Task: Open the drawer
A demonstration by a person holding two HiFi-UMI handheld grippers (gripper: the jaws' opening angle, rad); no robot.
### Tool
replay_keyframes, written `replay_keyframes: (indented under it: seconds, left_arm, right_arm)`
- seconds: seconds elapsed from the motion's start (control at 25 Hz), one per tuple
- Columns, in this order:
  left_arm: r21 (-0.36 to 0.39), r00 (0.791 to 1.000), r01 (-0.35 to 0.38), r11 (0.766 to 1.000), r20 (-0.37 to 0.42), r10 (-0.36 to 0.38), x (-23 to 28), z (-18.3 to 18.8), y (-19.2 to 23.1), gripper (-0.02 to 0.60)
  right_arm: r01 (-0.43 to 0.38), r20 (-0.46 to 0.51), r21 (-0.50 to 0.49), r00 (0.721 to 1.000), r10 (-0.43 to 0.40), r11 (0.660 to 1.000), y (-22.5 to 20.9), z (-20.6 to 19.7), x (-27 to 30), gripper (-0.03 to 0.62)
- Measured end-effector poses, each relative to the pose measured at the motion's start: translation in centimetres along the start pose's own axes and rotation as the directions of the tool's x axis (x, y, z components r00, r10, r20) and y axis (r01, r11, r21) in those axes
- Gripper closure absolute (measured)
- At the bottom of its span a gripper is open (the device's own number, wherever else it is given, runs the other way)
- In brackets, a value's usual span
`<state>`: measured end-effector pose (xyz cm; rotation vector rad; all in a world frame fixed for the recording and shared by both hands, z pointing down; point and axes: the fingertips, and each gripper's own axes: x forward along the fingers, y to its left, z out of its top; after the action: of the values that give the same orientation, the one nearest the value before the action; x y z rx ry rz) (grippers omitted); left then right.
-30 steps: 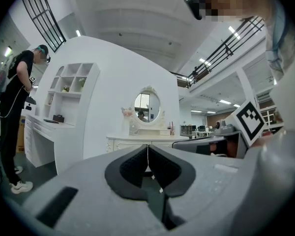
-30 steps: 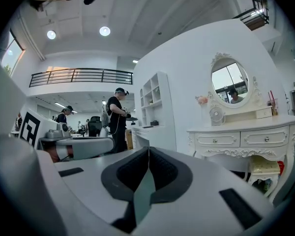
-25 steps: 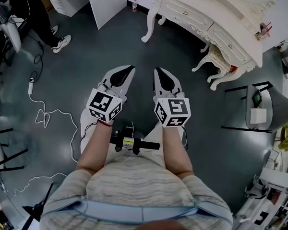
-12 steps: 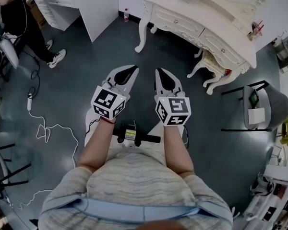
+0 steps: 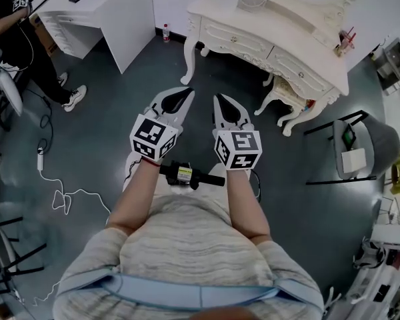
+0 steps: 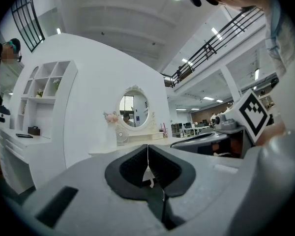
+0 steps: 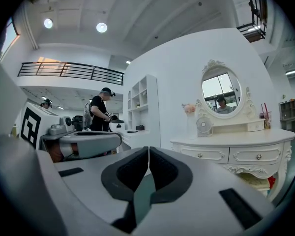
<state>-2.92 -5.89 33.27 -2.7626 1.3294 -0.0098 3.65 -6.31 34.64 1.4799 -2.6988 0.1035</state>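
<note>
Both claws, the left gripper (image 5: 177, 99) and the right gripper (image 5: 223, 107), are clenched on nothing, side by side over the dark floor (image 5: 107, 105). Well ahead, the drawer (image 5: 235, 37) in the white dressing table (image 5: 280, 20) looks closed; I'd release one claw before its knob, then pull straight out

Both forearms reach forward side by side — left gripper (image 5: 175, 103) and right gripper (image 5: 225, 109) level, jaws closed, empty.
</note>
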Motion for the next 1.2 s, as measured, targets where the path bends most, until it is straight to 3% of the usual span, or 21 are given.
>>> replay_keyframes:
  seconds: [0.4, 0.84, 1.2]
  left_arm:
    - [0.049, 0.999, 0.038, 0.998, -0.022, -0.037, 3.3, 0.5, 0.1, 0.566]
    - [-0.032, 0.999, 0.042, 0.999, -0.012, -0.042, 5.4, -1.5, 2.4, 0.567]
    - [-0.020, 0.999, 0.042, 0.999, 0.015, -0.042, 9.6, -2.2, 5.5, 0.567]
  right_arm:
    - [0.016, 0.002, 0.034, 1.000, -0.016, 0.999, -2.4, 0.4, 1.1, 0.583]
    - [0.041, -0.027, 0.065, 0.999, -0.039, 0.997, -5.2, -0.8, 3.7, 0.583]
    - [0.070, -0.051, 0.067, 0.996, -0.067, 0.995, -8.1, -2.5, 7.4, 0.583]
